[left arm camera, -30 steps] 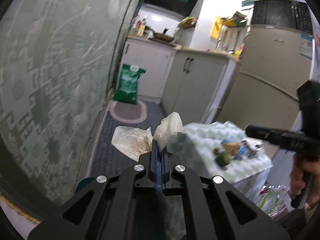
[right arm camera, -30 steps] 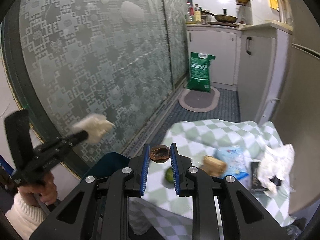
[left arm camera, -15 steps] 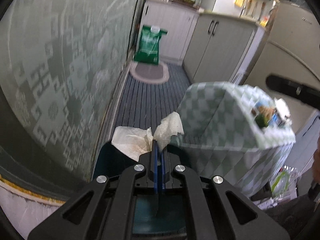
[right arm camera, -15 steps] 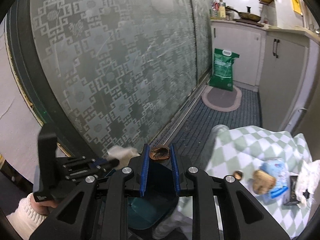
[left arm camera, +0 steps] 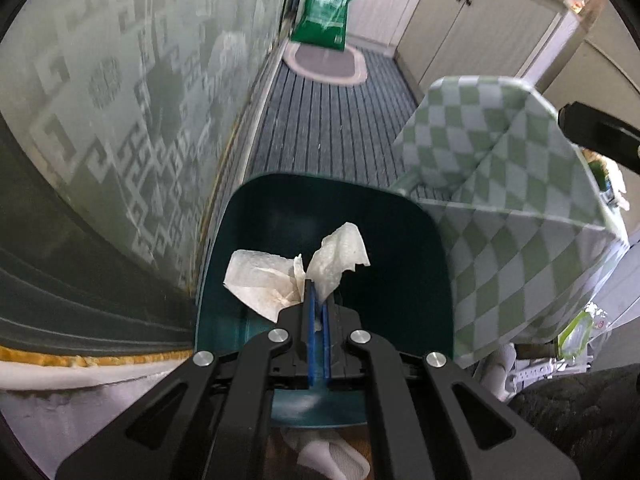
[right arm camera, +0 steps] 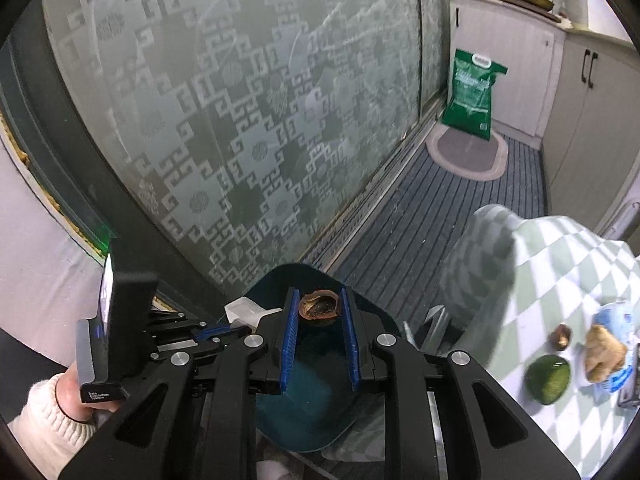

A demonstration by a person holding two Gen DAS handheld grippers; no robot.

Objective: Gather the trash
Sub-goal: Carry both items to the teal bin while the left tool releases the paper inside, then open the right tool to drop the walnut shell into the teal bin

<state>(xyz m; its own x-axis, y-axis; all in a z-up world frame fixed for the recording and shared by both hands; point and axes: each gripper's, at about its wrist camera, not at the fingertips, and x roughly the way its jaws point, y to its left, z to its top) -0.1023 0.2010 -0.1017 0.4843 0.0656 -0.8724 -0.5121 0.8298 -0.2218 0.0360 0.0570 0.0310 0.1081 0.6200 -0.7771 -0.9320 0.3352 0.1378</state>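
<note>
One crumpled tissue, one nutshell half, one teal bin, one green fruit

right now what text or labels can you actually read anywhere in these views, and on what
"Data Acquisition System": my best reading of small white print on the base of the left gripper body.
Green bag by the cabinets: white print, too blurred to read.
Blue packet on the checked tablecloth: print unreadable.

Surface w/ green-white check cloth: green fruit, small brown nut, tan lump on blue packet. Floor: dark teal bin beside the surface, oval mat w/ green bag farther off.
</note>
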